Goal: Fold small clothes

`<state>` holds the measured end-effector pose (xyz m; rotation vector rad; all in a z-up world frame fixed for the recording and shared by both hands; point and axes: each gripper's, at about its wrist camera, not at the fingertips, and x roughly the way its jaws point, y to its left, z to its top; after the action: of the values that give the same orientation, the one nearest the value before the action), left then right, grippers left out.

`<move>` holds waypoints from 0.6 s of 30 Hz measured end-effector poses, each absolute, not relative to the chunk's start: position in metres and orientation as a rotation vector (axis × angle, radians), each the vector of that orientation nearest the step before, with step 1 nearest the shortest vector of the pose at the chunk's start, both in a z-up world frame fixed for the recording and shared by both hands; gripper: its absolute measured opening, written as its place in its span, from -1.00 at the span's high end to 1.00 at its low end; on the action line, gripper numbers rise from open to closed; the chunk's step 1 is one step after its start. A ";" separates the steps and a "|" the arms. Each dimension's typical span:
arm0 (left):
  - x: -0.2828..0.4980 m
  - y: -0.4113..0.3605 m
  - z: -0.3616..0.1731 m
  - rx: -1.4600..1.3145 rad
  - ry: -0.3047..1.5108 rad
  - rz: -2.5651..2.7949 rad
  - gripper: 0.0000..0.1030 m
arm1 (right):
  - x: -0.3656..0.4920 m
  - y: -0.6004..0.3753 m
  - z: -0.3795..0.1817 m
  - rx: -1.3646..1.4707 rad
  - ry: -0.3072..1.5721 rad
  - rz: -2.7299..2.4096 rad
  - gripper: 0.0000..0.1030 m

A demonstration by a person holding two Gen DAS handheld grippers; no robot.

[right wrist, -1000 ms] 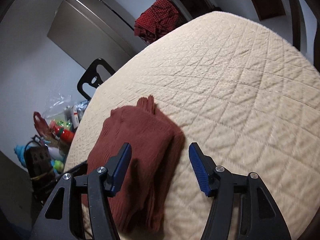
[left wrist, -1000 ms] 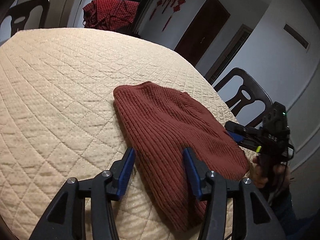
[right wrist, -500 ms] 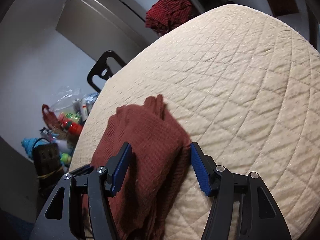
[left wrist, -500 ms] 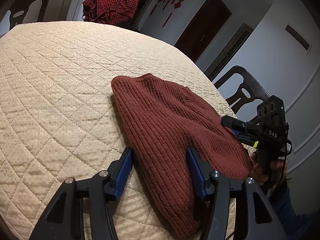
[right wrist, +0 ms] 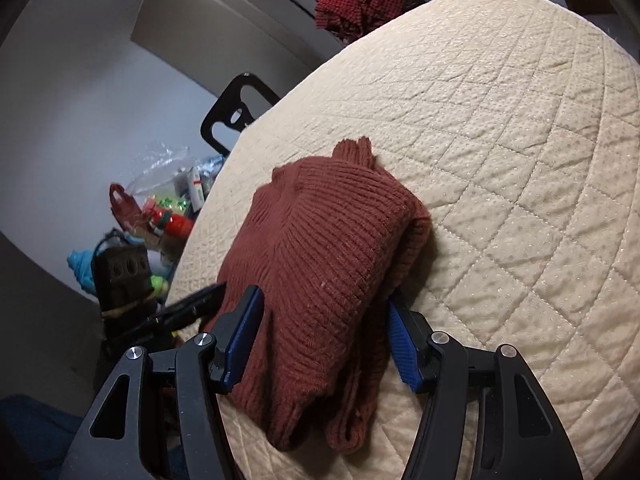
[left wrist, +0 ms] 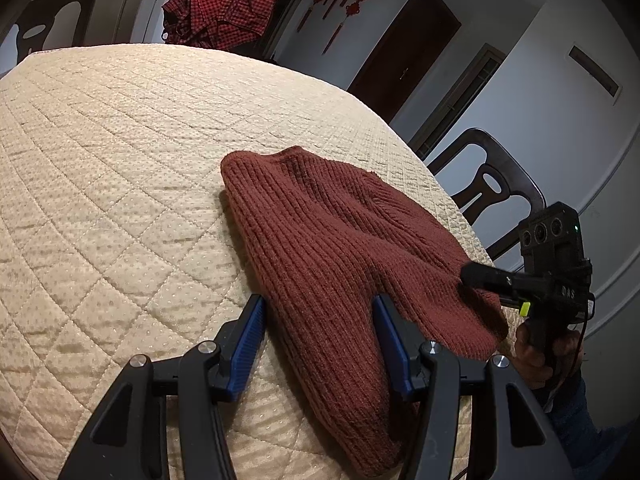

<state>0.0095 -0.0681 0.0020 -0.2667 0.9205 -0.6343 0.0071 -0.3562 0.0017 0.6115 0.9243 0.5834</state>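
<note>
Left wrist view: a rust-red ribbed knit sweater (left wrist: 328, 248), folded into a thick bundle, lies on the table (left wrist: 100, 184), which is covered with a cream quilted cloth, close to its near edge and toward the near right corner. The left gripper (left wrist: 320, 340) has its jaws spread wide, one blue pad on the cloth just left of the sweater, the other against the knit where a crease dips in; the near end of the bundle runs between them, ungripped. At the right edge of the table the right gripper (left wrist: 476, 272) pokes its dark finger into the sweater's raised right flap, with the person's hand (left wrist: 540, 352) around its handle. A red checked garment (left wrist: 218, 16) hangs beyond the far edge, and a dark chair (left wrist: 488, 184) stands by the right edge.

Right wrist view: the right gripper (right wrist: 322, 340) also stands wide open, its blue pads flanking the sweater (right wrist: 320, 264) without closing on it. The bundle lies by the table's (right wrist: 520, 160) left edge, folded layers stacked at its right side. The left gripper (right wrist: 192, 304) reaches in from the left, its tip at the knit's edge. Bags and bottles (right wrist: 160, 216) sit on the floor beyond.
</note>
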 end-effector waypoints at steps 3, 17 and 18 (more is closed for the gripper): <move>0.011 -0.073 0.004 -0.251 0.927 -0.621 -0.15 | 0.012 -0.357 0.000 0.625 0.922 0.554 0.09; 0.004 -0.098 0.019 -0.100 0.906 -0.538 0.12 | 0.005 -0.351 0.003 0.587 0.916 0.508 0.34; 0.003 -0.100 0.020 -0.088 0.902 -0.534 0.16 | 0.005 -0.350 0.004 0.582 0.916 0.505 0.34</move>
<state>0.0029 -0.0999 0.0203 -0.0884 0.9020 -0.5338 0.0049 -0.3503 0.0037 0.5821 0.9157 0.5047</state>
